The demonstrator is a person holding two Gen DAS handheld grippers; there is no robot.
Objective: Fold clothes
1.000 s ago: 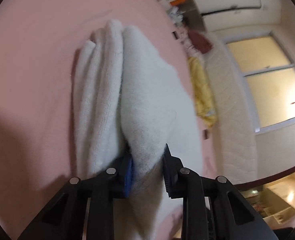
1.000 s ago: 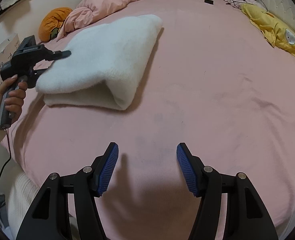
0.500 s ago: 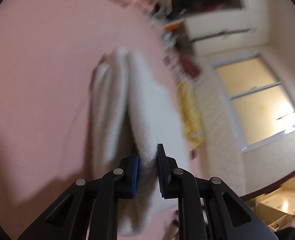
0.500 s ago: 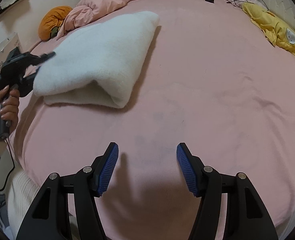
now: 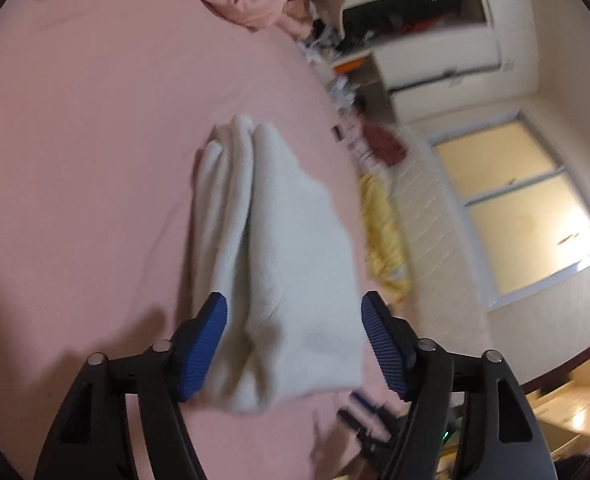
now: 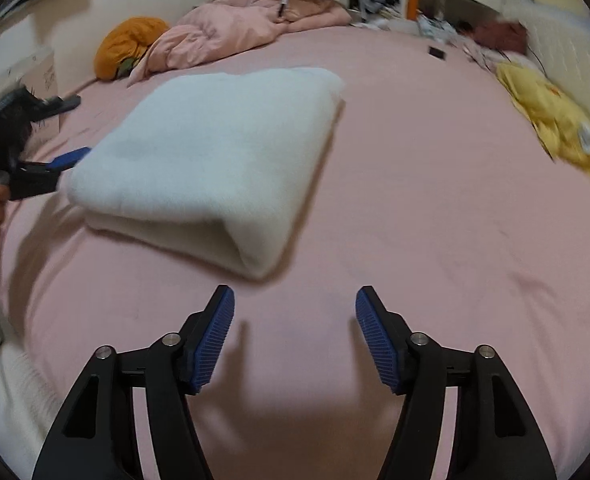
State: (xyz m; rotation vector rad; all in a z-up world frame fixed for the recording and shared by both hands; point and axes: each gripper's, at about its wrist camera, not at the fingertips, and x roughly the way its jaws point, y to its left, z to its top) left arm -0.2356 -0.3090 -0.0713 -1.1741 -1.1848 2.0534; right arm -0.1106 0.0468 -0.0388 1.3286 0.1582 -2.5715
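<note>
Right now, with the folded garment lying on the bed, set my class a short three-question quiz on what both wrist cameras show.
1. True or false: the left gripper has its jaws clamped on the folded white fleecy garment.
2. Which lies nearest the far edge of the pink bedsheet: (a) the crumpled pink duvet, (b) a green towel, (c) a blue pillow?
3. Fill in: the right gripper hovers with jaws ___ above bare sheet.

Key: 1 false, the jaws stand apart on either side of the garment's near end; 2 a; 3 open.
</note>
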